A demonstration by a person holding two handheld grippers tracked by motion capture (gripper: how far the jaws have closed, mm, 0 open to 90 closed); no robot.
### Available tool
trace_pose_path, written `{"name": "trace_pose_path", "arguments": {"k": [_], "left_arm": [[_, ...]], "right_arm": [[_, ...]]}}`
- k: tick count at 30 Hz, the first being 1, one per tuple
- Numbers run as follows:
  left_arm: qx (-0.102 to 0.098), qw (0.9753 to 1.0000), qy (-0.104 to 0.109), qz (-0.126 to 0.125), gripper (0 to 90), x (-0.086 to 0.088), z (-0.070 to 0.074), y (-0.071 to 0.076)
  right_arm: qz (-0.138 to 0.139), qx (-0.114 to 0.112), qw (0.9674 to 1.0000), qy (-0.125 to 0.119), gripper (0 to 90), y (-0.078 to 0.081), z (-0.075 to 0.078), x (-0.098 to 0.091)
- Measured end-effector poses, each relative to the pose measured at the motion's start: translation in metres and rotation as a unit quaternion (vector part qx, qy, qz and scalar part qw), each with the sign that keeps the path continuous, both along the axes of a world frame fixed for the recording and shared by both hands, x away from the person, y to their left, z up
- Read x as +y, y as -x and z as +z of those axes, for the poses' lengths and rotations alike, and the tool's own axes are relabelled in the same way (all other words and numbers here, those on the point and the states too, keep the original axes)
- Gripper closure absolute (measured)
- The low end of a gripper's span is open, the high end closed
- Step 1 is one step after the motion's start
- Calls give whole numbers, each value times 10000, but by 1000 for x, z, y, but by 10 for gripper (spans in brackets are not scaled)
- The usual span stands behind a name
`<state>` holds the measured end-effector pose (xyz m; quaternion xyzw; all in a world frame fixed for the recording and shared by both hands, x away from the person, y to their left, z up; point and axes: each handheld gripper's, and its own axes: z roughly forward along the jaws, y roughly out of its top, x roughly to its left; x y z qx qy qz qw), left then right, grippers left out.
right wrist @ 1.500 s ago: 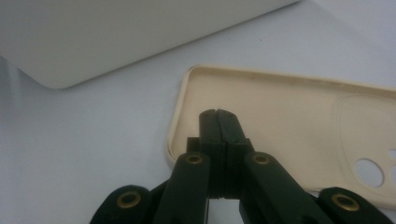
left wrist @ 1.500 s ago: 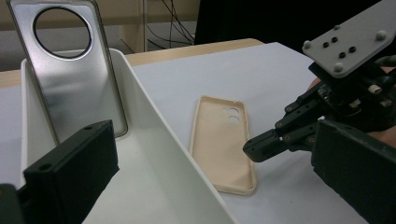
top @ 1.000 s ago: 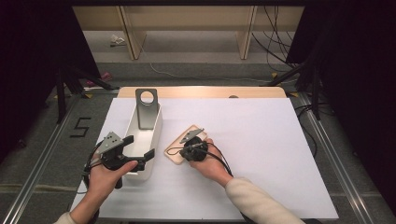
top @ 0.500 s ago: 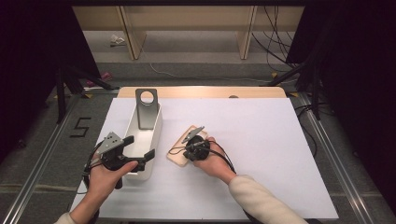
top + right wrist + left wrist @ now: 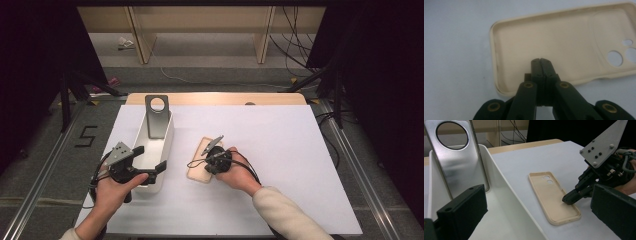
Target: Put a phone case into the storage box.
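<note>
Phone case (image 5: 203,166), cream and hollow side up, lies flat on the white worktop (image 5: 280,150) beside the white bin (image 5: 150,150), where the right gripper (image 5: 540,60), jaws closed and empty, presses its inside, while the left gripper (image 5: 150,162) straddles the bin's wall, wide open, seemingly to steady it.

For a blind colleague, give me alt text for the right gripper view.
The right gripper, its black jaws shut together, points down into a beige phone case lying open side up on a white table. The case's camera holes sit at the right.
</note>
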<state>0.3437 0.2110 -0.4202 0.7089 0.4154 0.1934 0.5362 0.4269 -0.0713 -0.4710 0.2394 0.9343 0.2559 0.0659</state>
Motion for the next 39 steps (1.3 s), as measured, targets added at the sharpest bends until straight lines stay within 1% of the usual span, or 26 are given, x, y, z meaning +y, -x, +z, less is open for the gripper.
{"name": "trace_pose_path", "arguments": {"k": [9,15,23,39], "left_arm": [[7,10000,-10,-26,2,-1,-1,0],[22,10000,-20,-40,2,-2,-1,1],[23,10000,-40,-48,5,-2,-1,1],[18,10000,-43,-68,6,-2,-1,1]], "right_arm": [[-75,64,9999,98,900,0,2,-11],[-94,95,9999,93,900,-1,2,-15],[-124,110,9998,117,900,-1,3,-16],[-96,86,9998,159,900,-1,3,-17]]}}
